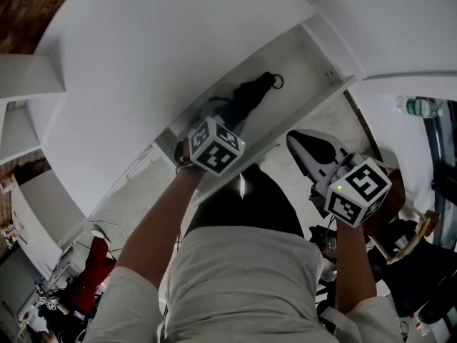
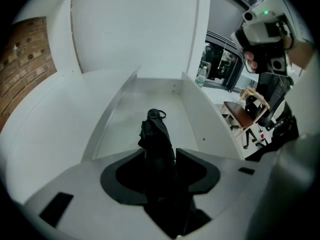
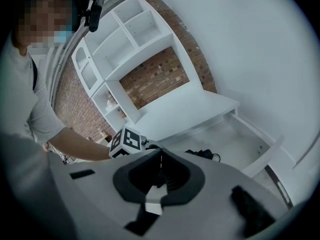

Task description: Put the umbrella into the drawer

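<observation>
A black folded umbrella lies lengthwise in the open white drawer, its strap loop at the far end. My left gripper hangs over its near end, pointing steeply down. In the left gripper view the umbrella fills the gap between the jaws of the left gripper. It is dark against the dark pads, so I cannot tell whether they press on it. My right gripper is off to the right, in front of the drawer. In its own view the right gripper is shut and empty, with the umbrella beyond it.
The drawer sticks out of a white cabinet with a broad top. A water bottle stands to the right, near a small wooden table. White shelves on a brick wall lie to the left.
</observation>
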Available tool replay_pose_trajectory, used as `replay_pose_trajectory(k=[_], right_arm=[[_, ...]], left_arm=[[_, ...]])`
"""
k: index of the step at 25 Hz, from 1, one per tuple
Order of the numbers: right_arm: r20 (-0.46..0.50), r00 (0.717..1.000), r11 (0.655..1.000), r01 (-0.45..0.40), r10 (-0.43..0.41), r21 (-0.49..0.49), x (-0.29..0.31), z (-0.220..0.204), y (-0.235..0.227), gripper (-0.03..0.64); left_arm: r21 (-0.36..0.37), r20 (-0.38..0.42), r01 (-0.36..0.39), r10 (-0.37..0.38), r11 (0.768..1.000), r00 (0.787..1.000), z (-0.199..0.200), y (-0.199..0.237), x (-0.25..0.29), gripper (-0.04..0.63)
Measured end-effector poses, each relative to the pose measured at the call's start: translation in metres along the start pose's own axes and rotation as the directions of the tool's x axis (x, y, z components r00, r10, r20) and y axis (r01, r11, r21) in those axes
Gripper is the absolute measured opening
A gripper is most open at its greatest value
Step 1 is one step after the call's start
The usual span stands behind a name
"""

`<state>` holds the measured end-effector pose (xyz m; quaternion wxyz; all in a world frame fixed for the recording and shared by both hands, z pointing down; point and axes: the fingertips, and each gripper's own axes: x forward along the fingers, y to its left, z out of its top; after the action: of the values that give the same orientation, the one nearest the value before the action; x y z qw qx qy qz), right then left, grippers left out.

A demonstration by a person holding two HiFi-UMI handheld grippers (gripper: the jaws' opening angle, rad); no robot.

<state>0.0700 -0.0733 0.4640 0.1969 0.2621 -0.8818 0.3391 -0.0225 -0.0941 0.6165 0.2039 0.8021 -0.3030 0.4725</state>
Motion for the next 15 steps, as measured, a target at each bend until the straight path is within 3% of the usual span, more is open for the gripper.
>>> replay_pose_trajectory(k=[7, 15], right_arm=[[0.005, 1.000, 1.000, -0.001, 0.001, -0.027, -0.007, 0.008, 0.011, 0.028], [0.014, 1.000, 0.998, -0.007, 0.008, -0.070, -0.013, 0.027, 0.030, 0.028]], left_arm=[[-0.032, 0.046, -0.032, 0.033, 0.999, 0.998, 0.002, 0.003, -0.030, 0.067], [-0.043, 0.161, -0.033, 0.039, 0.999, 0.986, 0.023, -0.008, -0.084, 0.017]])
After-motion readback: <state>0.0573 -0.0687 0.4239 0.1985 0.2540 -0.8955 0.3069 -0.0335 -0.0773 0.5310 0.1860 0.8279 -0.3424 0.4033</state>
